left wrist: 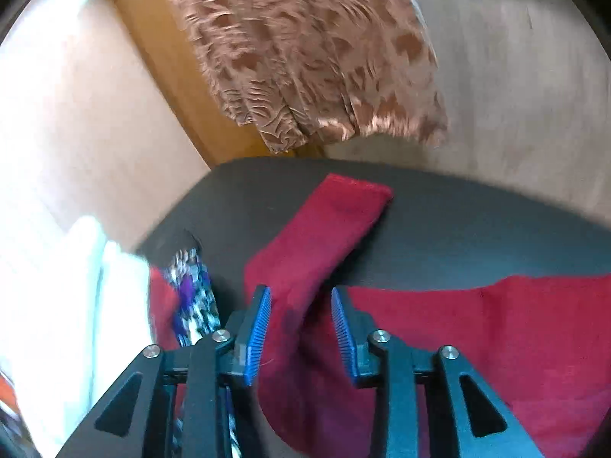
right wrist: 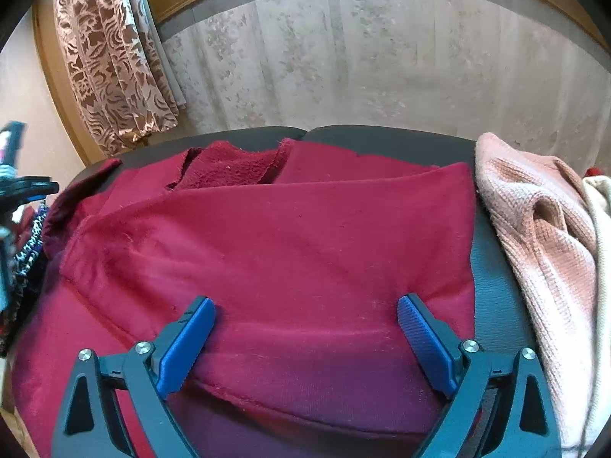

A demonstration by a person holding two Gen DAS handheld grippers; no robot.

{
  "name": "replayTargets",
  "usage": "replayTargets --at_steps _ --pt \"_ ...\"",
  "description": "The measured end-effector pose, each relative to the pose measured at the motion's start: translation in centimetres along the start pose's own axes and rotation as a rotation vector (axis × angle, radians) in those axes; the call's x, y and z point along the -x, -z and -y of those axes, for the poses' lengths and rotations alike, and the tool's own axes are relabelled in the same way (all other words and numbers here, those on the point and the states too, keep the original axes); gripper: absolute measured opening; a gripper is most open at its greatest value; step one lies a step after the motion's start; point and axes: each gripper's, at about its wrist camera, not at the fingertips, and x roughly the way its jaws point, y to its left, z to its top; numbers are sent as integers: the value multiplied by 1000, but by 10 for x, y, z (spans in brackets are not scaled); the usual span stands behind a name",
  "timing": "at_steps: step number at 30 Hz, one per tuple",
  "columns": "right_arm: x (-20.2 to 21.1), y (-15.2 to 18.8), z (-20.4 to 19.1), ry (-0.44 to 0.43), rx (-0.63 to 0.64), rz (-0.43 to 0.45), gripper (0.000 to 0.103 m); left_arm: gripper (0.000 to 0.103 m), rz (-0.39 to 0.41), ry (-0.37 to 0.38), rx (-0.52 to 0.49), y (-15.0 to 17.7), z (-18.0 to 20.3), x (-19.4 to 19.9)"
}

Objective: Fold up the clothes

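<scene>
My left gripper (left wrist: pixel 301 318) hangs over the dark grey padded tabletop (left wrist: pixel 477 229), its blue ribbed pads partly apart; a sleeve of the crimson fleece garment (left wrist: pixel 496 343) runs up between them, but the view is smeared and I see no pad pressing on the cloth, so I read it as loose, holding nothing. The sleeve's cuff lies flat near the table's far rim, bare grey surface on either side of it. To the left of that gripper a purple, black and white patterned cloth (left wrist: pixel 191 297) sits at the table's left edge, with white fabric (left wrist: pixel 76 305) beyond it, washed out by light. My right gripper (right wrist: pixel 305 328) stands with its jaws spread wide over the garment's body, nothing gripped; the pads sit just above or on the fleece, I cannot tell which. From this side the crimson garment covers most of the table, its folded edge running diagonally toward the right, the collar rumpled at the far rim. A strip of bare tabletop separates its right edge from a heap of pink waffle-knit cloth (right wrist: pixel 534 229), with cream knit (right wrist: pixel 599 206) beyond. Behind the table: grey wall (right wrist: pixel 382 57), brown patterned curtain (right wrist: pixel 114 57).
</scene>
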Motion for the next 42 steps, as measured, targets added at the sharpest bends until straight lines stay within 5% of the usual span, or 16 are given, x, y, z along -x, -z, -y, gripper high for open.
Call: replayTargets --at_steps 6,13,16,23,27,32,34,36,42 --pt "2 0 5 -46 -25 10 101 37 -122 -140 -183 -5 34 -48" --pt "0 -2 4 -48 -16 6 103 35 -222 -191 -127 0 13 -90" --pt "-1 -2 3 -40 -7 2 103 7 -209 -35 41 -2 -6 -83" --pt "-3 -2 0 -17 11 -8 103 5 -53 547 442 -4 -51 -31" --pt "-3 -2 -2 -7 18 -11 103 5 2 828 502 1 -49 3" --pt "-4 -2 -1 -5 20 -13 103 5 2 1025 467 16 -20 42" --pt "-4 -2 -2 -5 22 -14 103 5 -5 1084 461 30 -8 53" --pt "-4 -2 -2 -4 22 -15 103 5 -2 1067 411 45 5 62" --pt "-3 -2 -1 -12 17 -15 103 13 -20 878 168 103 50 79"
